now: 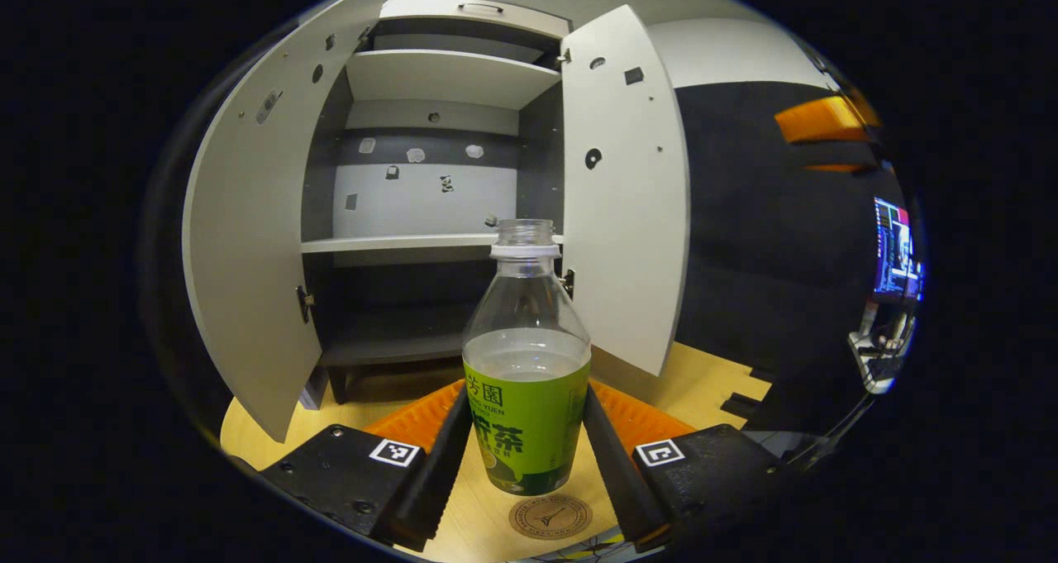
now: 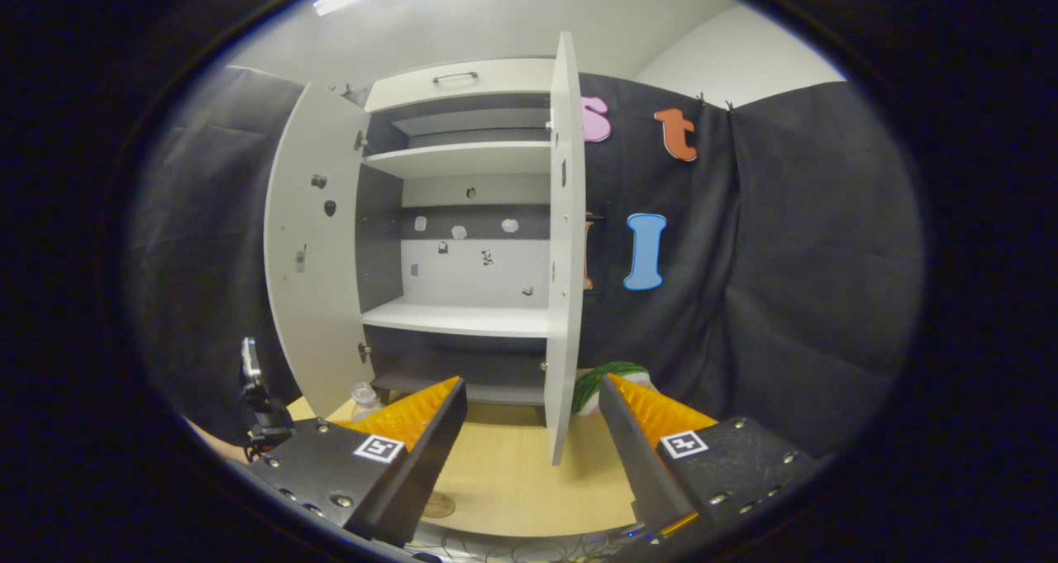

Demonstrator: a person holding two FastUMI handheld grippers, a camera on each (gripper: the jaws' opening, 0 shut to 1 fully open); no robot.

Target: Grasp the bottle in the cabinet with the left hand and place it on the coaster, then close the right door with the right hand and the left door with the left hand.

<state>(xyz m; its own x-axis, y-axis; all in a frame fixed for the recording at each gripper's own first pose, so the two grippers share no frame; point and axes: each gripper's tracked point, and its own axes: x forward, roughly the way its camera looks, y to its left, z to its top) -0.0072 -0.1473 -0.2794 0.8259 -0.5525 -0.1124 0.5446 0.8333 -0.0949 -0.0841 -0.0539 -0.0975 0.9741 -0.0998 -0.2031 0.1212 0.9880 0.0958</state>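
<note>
Left gripper (image 1: 529, 455) holds the bottle (image 1: 527, 364) out of the cabinet (image 1: 430, 174), above the worktop (image 1: 702, 381). Its fingers (image 1: 442, 464) pinch the labelled lower body from both sides. Bottle is upright, uncapped, part full of liquid. Coaster (image 1: 550, 517) lies on the worktop just below and slightly nearer the camera than the bottle base; whether the base is off the surface I cannot tell.

Right gripper (image 2: 529, 439) hangs in front of the cabinet, fingers spread, nothing between them. It faces the right door (image 2: 564, 249) nearly edge-on. Left door (image 2: 314, 257) is swung wide open too. In the right gripper view the bottle top shows low down by the left door.

Risks, as judged from here:
- No cap: any tilt or jolt on set-down could spill liquid on the worktop.
- Base is not yet centred over the coaster; lowering straight down could land it half on the rim and leave it tipped.
- Thin plastic body: squeezing harder could buckle it and push liquid up the neck.
- Opening the fingers before the base sits flat could drop or topple it.
- Right door edge is close to the bottle's side; swinging it shut early could knock bottle or left gripper.
</note>
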